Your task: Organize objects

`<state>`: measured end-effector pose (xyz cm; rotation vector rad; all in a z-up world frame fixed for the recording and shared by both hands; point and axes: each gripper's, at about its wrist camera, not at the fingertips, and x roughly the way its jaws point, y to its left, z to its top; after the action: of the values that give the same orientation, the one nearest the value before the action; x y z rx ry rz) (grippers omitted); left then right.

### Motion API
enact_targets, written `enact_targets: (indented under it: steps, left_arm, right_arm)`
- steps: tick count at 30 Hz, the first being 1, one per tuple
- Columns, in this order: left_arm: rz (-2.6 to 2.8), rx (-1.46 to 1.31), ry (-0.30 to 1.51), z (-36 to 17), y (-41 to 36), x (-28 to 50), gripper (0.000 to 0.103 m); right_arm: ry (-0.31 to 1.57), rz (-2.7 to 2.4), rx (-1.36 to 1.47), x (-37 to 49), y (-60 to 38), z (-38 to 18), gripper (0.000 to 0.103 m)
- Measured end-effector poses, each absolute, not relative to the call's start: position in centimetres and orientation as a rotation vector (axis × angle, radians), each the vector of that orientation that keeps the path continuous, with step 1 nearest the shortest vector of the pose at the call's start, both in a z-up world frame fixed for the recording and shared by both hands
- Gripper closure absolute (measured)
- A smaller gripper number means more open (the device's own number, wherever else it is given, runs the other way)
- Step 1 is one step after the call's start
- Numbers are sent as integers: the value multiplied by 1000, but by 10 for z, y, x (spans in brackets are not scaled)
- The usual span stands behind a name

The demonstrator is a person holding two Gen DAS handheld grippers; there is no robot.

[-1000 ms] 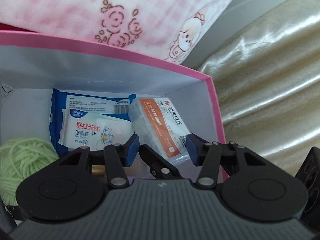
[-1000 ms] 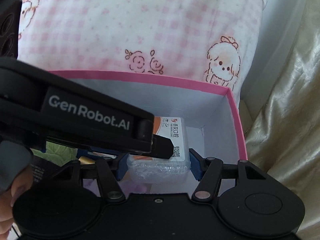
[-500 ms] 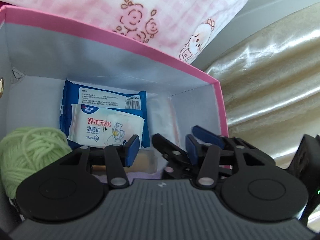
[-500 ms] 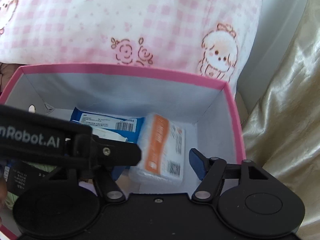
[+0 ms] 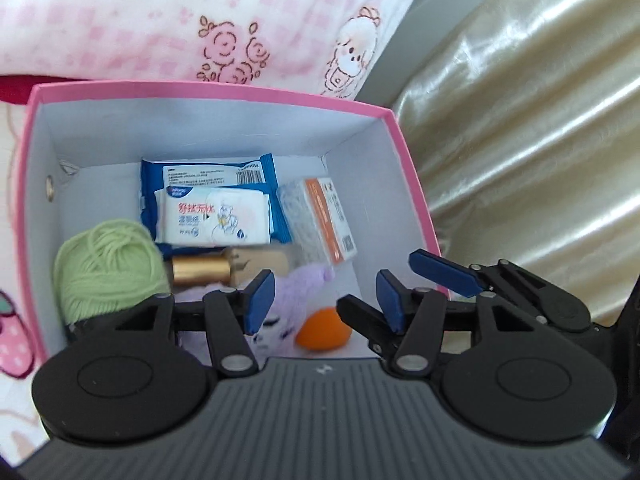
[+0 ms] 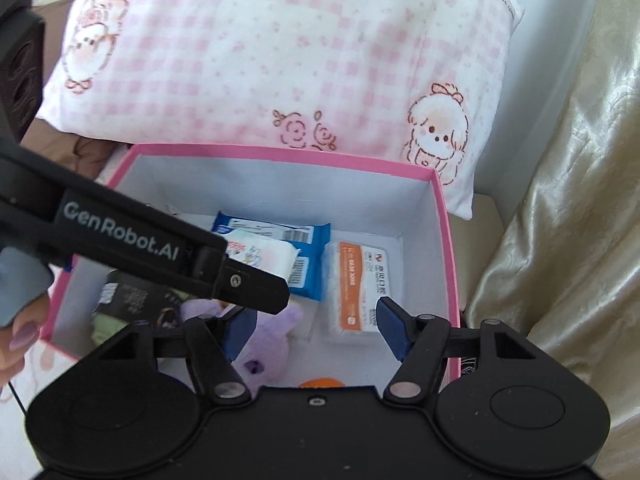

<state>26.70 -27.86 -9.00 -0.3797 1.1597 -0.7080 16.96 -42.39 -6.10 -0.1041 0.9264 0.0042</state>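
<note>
— So, where do your tongs stand over the pink box (image 5: pixel 404 168)?

— Both hang above it, empty. My left gripper (image 5: pixel 326 300) has its jaws partly apart and widening, nothing between them. My right gripper (image 6: pixel 316 330) is about half open and narrowing, touching nothing.

— And the orange-labelled packet (image 6: pixel 354 292)?

— Lying on the box floor, just beside the blue wipes pack (image 5: pixel 208 200).

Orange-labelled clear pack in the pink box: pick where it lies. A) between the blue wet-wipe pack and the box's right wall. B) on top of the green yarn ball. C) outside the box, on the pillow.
A: the orange-labelled clear pack lies on the box floor, right of the blue wet-wipe pack, near the pink box's right wall.
</note>
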Motion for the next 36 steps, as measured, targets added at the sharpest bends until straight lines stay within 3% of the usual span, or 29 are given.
enact_targets:
  steps: [15, 28, 36]
  left_arm:
    - [-536, -199, 1031, -17, -201, 184, 34]
    - [-443, -134, 1061, 14, -123, 139, 34]
    - [-332, -120, 1037, 6, -74, 115, 34]
  right_arm:
    - [776, 23, 36, 80, -390, 5, 33]
    - [744, 17, -14, 41, -331, 61, 31]
    - [748, 44, -25, 27, -299, 63, 29]
